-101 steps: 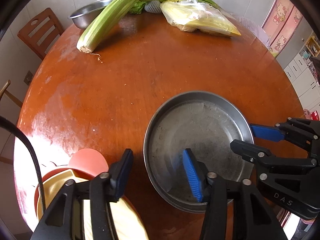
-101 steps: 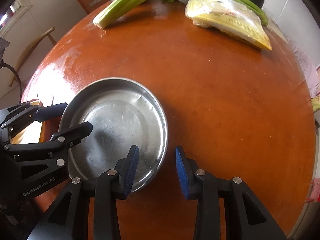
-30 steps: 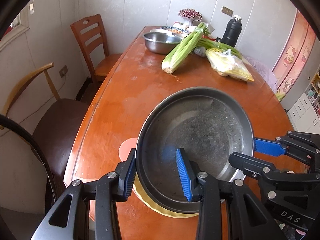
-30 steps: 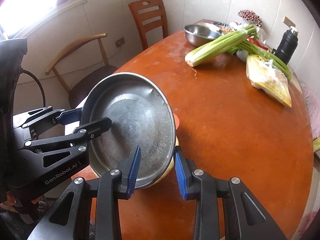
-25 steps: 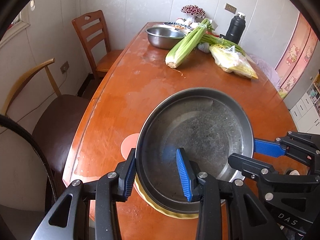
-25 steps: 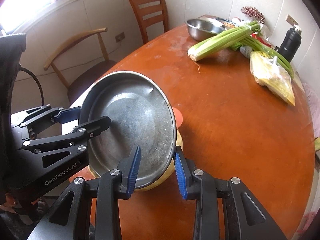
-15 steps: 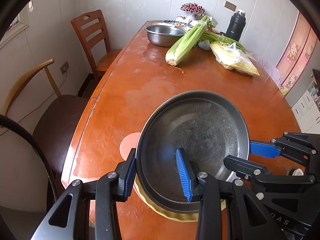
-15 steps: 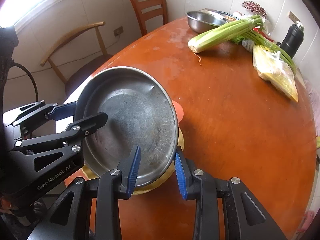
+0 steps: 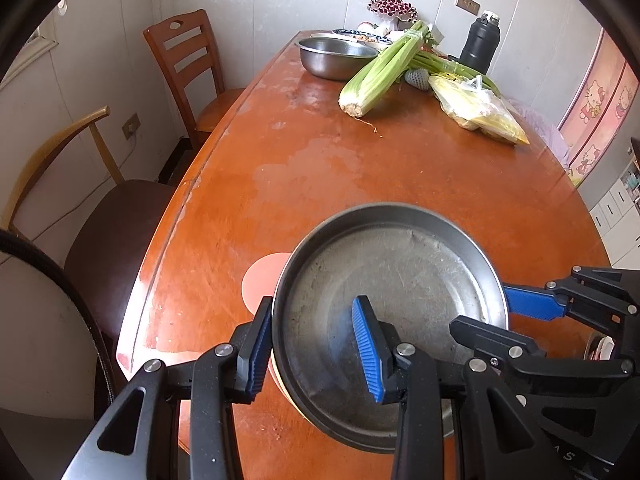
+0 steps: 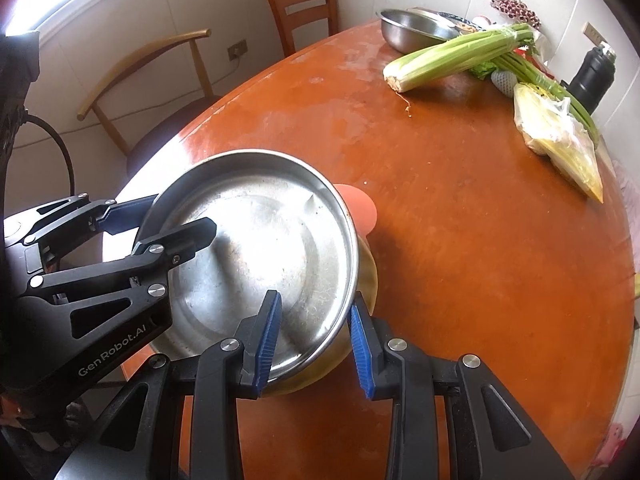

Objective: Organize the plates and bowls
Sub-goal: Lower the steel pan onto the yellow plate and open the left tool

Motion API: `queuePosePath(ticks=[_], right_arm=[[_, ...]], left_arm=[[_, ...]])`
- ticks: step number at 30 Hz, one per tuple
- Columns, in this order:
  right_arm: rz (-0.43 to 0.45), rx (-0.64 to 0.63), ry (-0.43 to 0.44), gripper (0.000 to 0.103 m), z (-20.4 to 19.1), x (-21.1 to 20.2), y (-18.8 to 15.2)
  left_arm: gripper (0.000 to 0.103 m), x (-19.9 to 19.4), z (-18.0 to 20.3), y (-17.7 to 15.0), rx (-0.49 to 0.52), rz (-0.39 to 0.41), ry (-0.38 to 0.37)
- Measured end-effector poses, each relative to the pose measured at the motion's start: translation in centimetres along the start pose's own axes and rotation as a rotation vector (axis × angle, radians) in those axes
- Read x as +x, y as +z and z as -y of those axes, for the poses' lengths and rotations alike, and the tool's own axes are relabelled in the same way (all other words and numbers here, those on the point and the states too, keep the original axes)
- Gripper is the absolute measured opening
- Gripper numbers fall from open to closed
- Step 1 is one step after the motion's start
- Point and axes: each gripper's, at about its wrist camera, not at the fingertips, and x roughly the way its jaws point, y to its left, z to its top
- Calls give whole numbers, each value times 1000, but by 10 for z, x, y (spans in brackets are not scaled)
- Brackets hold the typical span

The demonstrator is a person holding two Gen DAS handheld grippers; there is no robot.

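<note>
- Left gripper [image 9: 316, 344] and right gripper [image 10: 314, 334] spread, straddling opposite rims of steel plate [image 10: 260, 256], not pinching.
- Plate atop yellow bowl [image 10: 366, 280] near worktop [image 9: 320, 168] edge.
- Bare worktop beyond.

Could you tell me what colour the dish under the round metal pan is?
Yellow dish, clearest in the right wrist view.

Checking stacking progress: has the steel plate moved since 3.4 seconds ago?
Yes. The steel plate has gone left across the table, now over the yellow dish.
</note>
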Motion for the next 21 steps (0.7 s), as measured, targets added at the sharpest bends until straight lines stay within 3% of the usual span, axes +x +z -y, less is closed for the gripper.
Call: queuePosePath(ticks=[16, 21], right_arm=[[-30, -9, 16, 35, 0, 11, -1], [-35, -3, 21, 35, 1, 11, -2]], left_arm=[[39, 0, -5, -1, -9, 1, 17], [42, -8, -13, -1, -18, 29, 79]])
